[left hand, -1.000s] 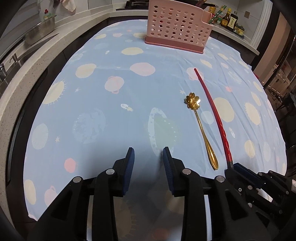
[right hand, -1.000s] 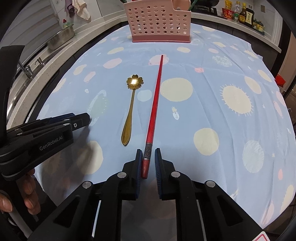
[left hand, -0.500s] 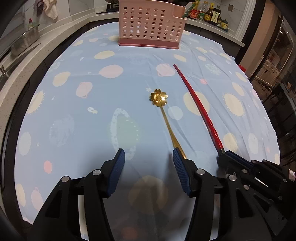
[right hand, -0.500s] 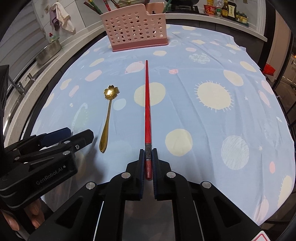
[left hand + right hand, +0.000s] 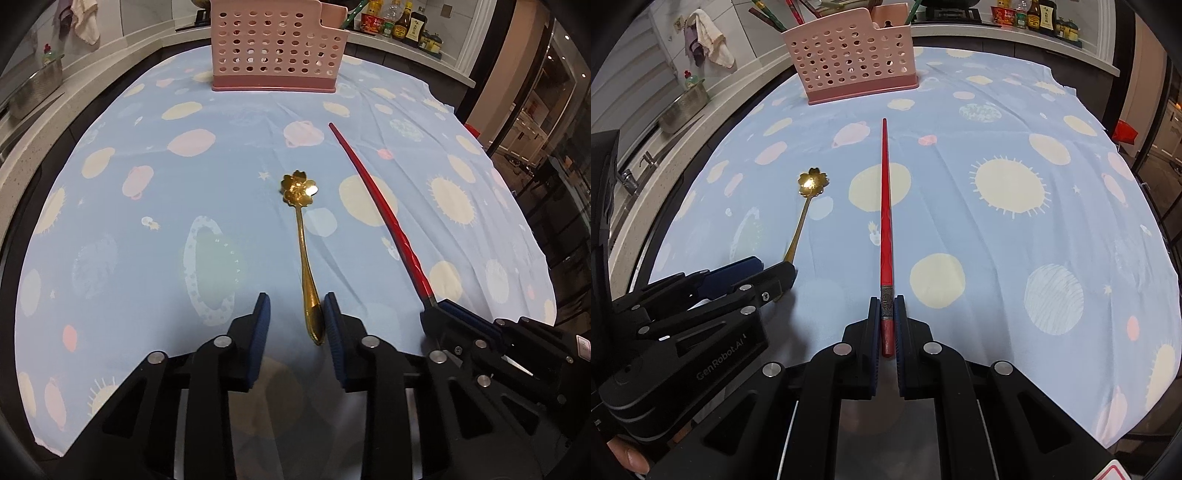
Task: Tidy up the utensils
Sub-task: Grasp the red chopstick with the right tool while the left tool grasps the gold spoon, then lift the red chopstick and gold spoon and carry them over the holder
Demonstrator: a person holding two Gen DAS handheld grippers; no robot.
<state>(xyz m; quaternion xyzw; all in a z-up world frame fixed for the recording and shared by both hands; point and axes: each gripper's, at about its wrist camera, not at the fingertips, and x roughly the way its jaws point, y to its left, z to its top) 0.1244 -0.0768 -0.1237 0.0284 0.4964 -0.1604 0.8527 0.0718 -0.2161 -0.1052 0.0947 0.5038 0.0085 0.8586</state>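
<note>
The left gripper (image 5: 295, 314), its jaws just closing but not yet clamped, straddles the gold flower spoon's (image 5: 303, 251) handle end, whose long axis points away toward the pink utensil basket (image 5: 277, 51), while the right gripper (image 5: 886, 314) holds the red chopstick (image 5: 885, 206).

In the left wrist view the spoon (image 5: 303, 254) lies mid-frame on the cloth (image 5: 147, 229), the chopstick (image 5: 380, 210) to its right, running toward the lower right. The holder (image 5: 277, 48) stands top centre, bottles (image 5: 402, 24) behind it at upper right.

Shiny metal on soft printed cloth

I see a glossy gold spoon (image 5: 303, 236), a smooth red chopstick (image 5: 885, 218), and a matt pink plastic holder (image 5: 275, 48).
</note>
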